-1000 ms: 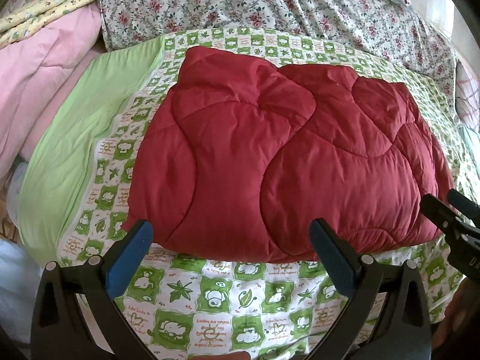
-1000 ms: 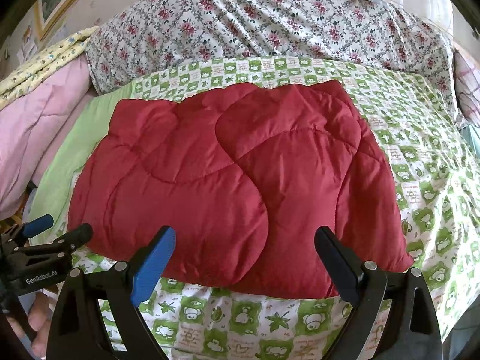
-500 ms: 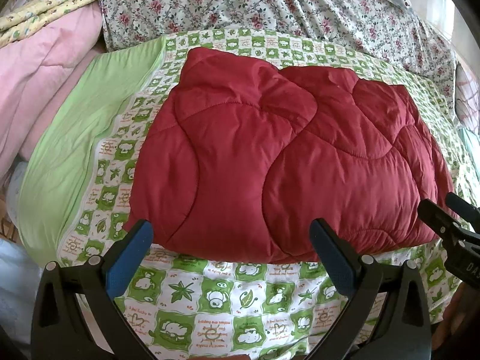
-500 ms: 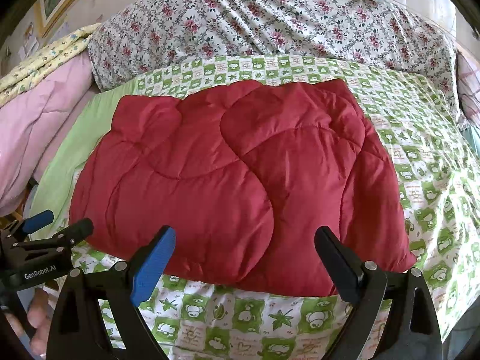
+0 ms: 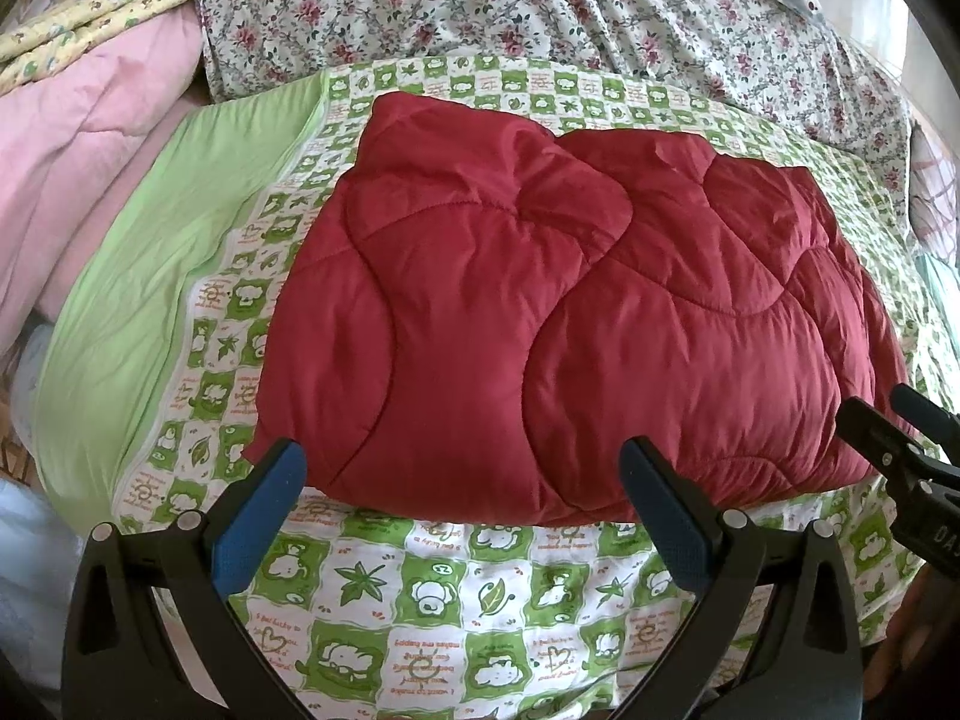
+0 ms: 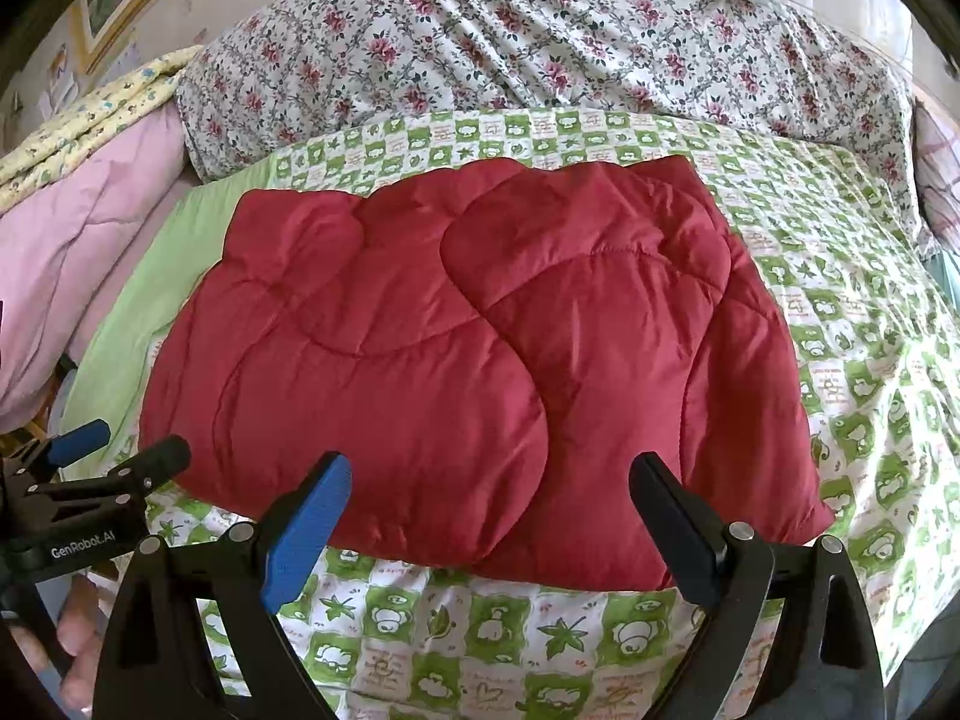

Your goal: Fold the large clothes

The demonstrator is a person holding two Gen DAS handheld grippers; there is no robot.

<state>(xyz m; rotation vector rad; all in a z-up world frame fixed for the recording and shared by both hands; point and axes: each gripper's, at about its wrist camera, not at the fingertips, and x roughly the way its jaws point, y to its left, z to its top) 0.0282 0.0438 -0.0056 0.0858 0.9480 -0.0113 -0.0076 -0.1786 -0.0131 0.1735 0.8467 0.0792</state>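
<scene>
A red quilted padded garment (image 5: 558, 324) lies folded into a thick rectangle on the green-and-white patterned bed sheet (image 5: 420, 606); it also shows in the right wrist view (image 6: 474, 360). My left gripper (image 5: 459, 474) is open and empty, just short of the garment's near edge. My right gripper (image 6: 489, 492) is open and empty, at the near edge further right. Each gripper shows in the other's view: the right one (image 5: 888, 420) and the left one (image 6: 129, 444).
A plain green cloth (image 5: 162, 276) lies left of the garment. Pink bedding (image 5: 78, 162) and a yellow printed quilt (image 5: 102, 6) are piled at the far left. A floral quilt (image 6: 540, 42) runs along the back.
Both grippers have drawn back slightly from the garment and stayed open. The garment has not moved.
</scene>
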